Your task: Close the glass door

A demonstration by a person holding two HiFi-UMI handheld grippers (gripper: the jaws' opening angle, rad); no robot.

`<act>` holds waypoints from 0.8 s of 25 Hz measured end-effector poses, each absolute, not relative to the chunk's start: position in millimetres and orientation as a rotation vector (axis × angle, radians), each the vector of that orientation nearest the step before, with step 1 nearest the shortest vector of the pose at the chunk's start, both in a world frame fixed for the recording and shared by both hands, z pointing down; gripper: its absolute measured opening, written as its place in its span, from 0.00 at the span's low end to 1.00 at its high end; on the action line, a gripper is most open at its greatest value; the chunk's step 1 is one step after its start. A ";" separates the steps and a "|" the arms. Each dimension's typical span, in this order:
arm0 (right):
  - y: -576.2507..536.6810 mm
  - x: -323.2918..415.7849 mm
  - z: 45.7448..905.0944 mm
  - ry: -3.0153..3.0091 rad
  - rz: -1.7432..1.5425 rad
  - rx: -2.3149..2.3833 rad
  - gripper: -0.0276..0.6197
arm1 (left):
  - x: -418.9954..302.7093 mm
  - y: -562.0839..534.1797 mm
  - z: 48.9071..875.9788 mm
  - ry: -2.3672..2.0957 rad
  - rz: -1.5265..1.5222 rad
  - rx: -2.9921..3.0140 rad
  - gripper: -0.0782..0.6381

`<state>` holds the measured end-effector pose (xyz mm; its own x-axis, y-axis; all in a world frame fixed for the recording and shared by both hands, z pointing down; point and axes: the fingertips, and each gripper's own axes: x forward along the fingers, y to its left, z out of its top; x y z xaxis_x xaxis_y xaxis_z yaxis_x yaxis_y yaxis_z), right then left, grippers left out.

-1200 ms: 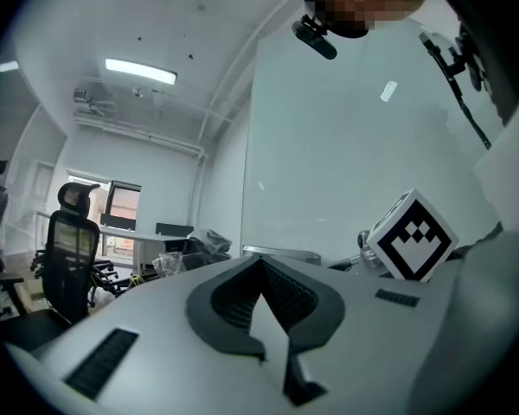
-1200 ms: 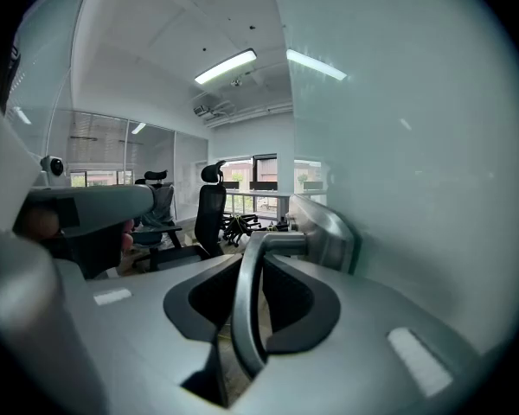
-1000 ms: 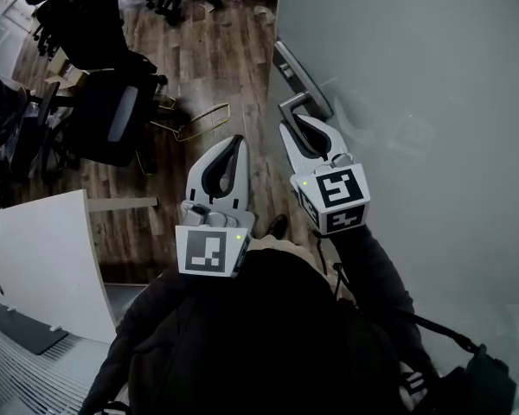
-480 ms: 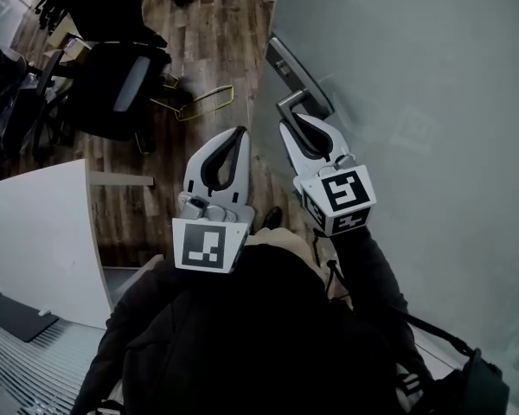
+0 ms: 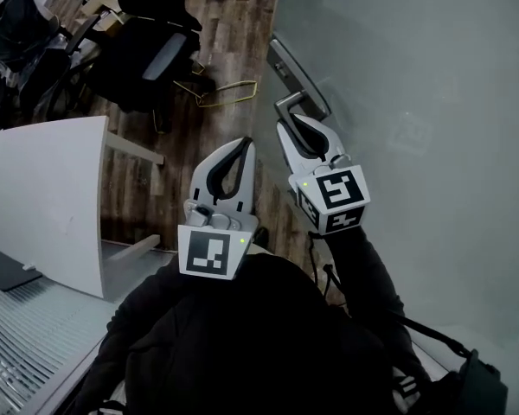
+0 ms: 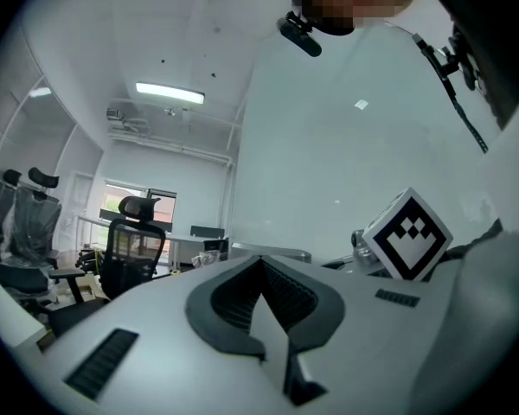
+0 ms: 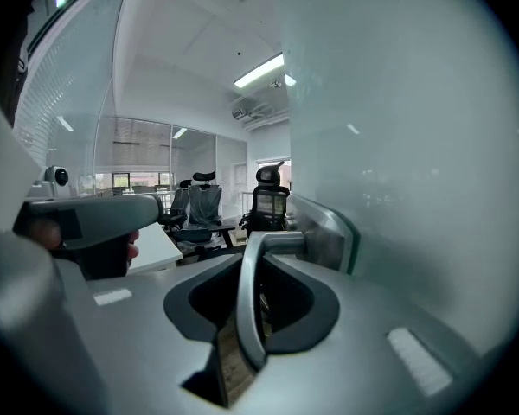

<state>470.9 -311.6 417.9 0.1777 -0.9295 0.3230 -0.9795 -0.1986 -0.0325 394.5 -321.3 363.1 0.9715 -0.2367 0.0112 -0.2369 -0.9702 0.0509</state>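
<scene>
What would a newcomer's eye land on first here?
The right gripper, clamped on the metal door handle of the frosted glass door filling the head view's right. Beside it the left gripper hangs shut and empty, with black office chairs on the wood floor beyond.

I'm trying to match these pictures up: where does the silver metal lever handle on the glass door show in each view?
Head view: the silver metal lever handle is upper centre, between the right gripper's jaws.
Left gripper view: I cannot make it out there.
Right gripper view: the handle is in the centre, curving down between the jaws.
Shared landmark: the frosted glass door, filling the right side of each picture.
</scene>
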 end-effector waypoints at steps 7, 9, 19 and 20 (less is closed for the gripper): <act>-317.8 418.4 418.9 -1.960 0.380 2.181 0.15 | 324.2 -307.9 373.2 -0.563 0.051 3.049 0.10; -320.3 405.0 418.5 -1.991 0.369 2.158 0.15 | 308.6 -309.5 376.5 -0.614 0.070 3.031 0.10; -327.0 335.8 417.3 -2.113 0.355 2.036 0.15 | 244.7 -326.9 379.7 -0.783 0.113 2.991 0.10; -327.7 325.5 418.5 -2.119 0.353 2.030 0.15 | 235.6 -329.6 380.6 -0.789 0.109 2.982 0.10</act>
